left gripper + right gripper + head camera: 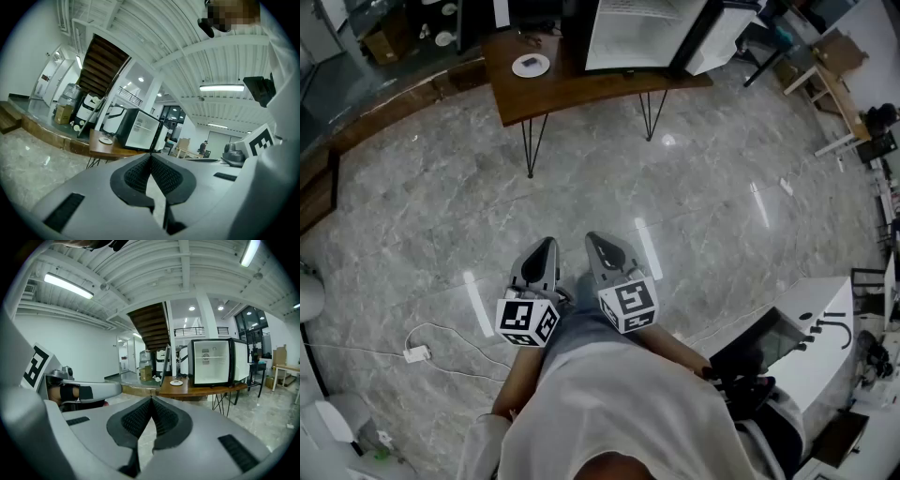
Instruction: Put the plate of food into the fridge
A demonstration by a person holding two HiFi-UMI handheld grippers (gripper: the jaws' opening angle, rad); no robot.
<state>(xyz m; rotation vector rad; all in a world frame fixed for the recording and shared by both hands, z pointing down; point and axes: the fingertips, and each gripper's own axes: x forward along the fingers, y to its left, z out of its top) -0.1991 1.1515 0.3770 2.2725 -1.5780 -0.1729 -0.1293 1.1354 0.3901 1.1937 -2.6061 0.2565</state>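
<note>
A white plate of food point(531, 65) sits on a brown wooden table point(581, 86) at the far side of the room. To its right on the same table stands a small black fridge point(642, 33) with its door swung open and a white inside. The plate point(176, 382) lies left of the fridge point(212, 362) in the right gripper view. The plate point(106, 140) and fridge point(140, 130) also show in the left gripper view. Both my left gripper point(546, 246) and right gripper point(594, 240) are held close to the body, far from the table, shut and empty.
The floor is grey marble tile point(694, 197). A white cable with a plug point(415, 353) lies on the floor at the left. A white machine point(811, 342) stands at the right. A low wooden step point(319, 187) runs along the left. A light wooden table point(830, 80) stands far right.
</note>
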